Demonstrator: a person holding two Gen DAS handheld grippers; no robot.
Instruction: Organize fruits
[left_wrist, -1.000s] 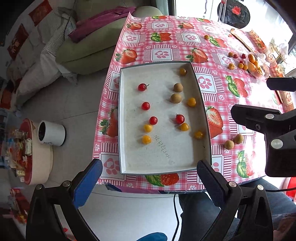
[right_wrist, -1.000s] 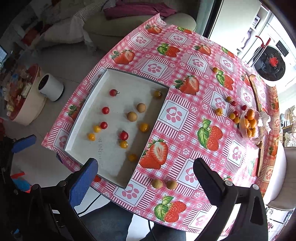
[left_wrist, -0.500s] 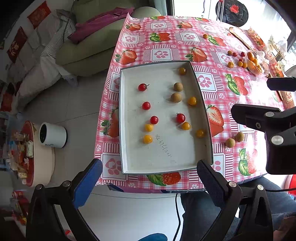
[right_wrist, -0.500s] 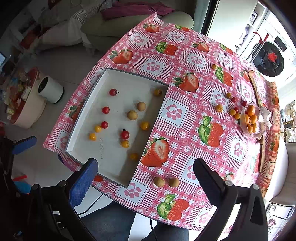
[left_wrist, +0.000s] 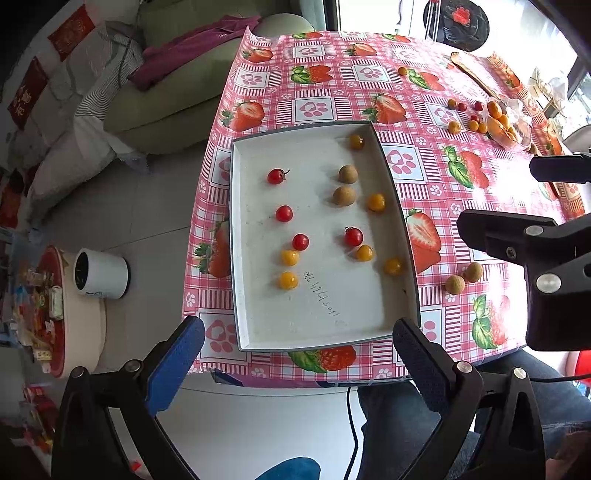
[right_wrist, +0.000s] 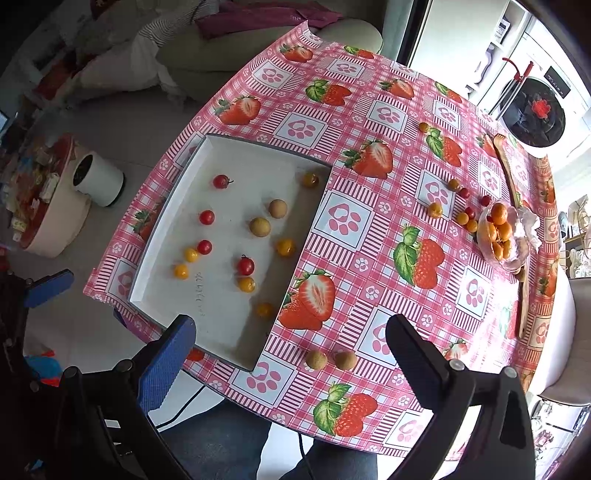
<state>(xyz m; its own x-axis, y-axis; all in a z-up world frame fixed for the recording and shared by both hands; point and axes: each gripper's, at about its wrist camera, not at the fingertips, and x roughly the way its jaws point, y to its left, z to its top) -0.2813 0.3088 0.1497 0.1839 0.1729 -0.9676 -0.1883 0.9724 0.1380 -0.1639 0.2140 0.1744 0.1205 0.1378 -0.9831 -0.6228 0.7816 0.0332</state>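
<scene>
Both grippers hang wide apart and empty: left gripper (left_wrist: 295, 354) above the white tray (left_wrist: 314, 332), right gripper (right_wrist: 291, 350) over two brown longans (right_wrist: 330, 359) lying beside the tray on the strawberry tablecloth (right_wrist: 369, 122). Inside: red and yellow cherry tomatoes (left_wrist: 283, 213), two more longans.

Checked tablecloth (right_wrist: 373, 236), white tray (right_wrist: 221, 155), loose fruits (two brown) (right_wrist: 316, 359)

From my remote feed: a pink strawberry-and-paw-print tablecloth (left_wrist: 321, 107) covers the table. A green sofa (left_wrist: 177, 92) stands beyond it, with a purple garment (left_wrist: 192, 48) draped on top. A white cylindrical container (left_wrist: 101, 275) sits on the grey floor, beside a cluttered round red-topped stand (left_wrist: 48, 314).
</scene>
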